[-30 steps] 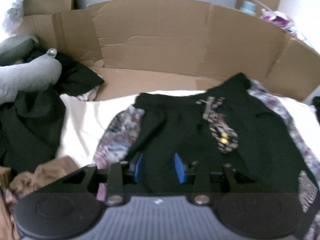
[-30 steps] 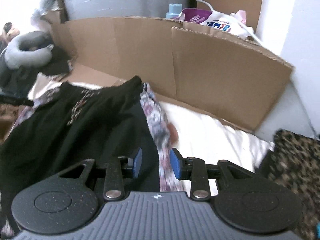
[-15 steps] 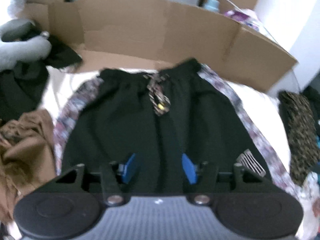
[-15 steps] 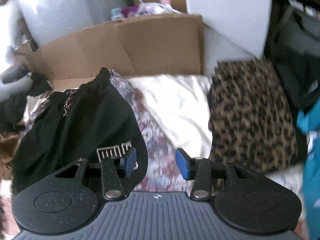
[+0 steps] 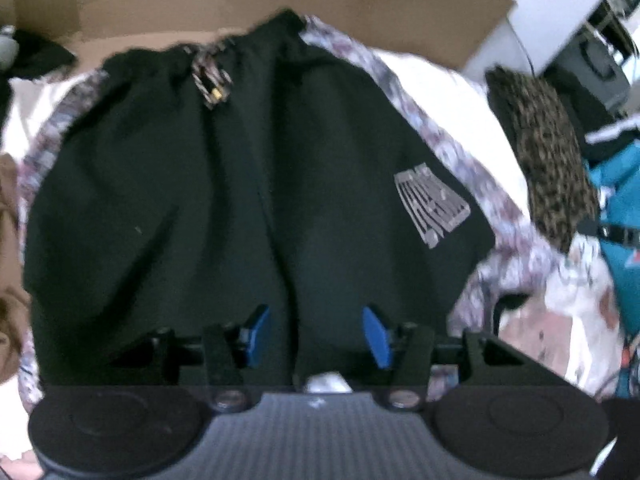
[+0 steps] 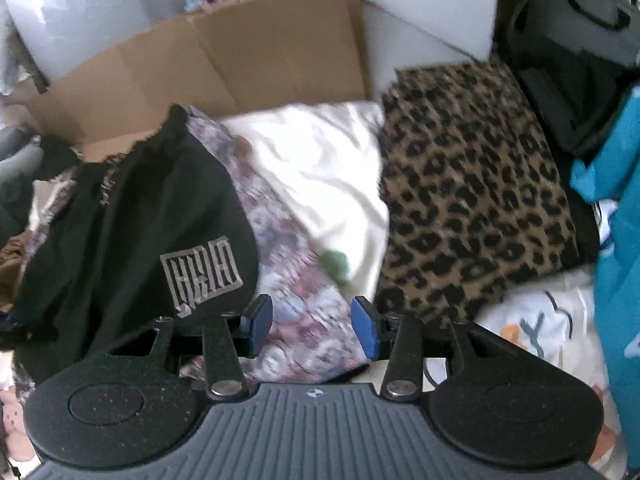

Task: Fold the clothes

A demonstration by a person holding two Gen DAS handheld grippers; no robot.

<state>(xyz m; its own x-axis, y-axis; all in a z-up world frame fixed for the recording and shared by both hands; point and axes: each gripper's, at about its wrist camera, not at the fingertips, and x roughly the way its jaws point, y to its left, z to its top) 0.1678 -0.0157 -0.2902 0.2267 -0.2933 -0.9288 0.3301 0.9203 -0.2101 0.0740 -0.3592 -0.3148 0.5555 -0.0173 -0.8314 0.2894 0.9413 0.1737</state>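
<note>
Our left gripper (image 5: 316, 334) gaping above black shorts (image 5: 240, 184), right gripper (image 6: 312, 326) parted over their floral side stripe (image 6: 296, 280), leopard-print cloth (image 6: 472, 200) beyond right, cardboard wall (image 6: 224, 56) behind, teal garment (image 6: 616, 240) crowding far right.

We see a pair of black shorts (image 5: 224, 184) spread flat, front side up, on a white sheet (image 6: 320, 168). The waistband (image 5: 240, 40) lies at the far edge, next to a cardboard wall (image 6: 240, 52). A patterned drawstring (image 5: 210, 80) with a small yellow tip rests below the waistband centre. Both outer sides carry a floral stripe (image 5: 424, 120) in pink, grey and white. A grey block-letter logo (image 5: 434, 204) sits low on one leg, near that leg's stripe. The two legs lie side by side, with a soft crease between them. The fabric looks mostly smooth; the picture is somewhat blurred.
</note>
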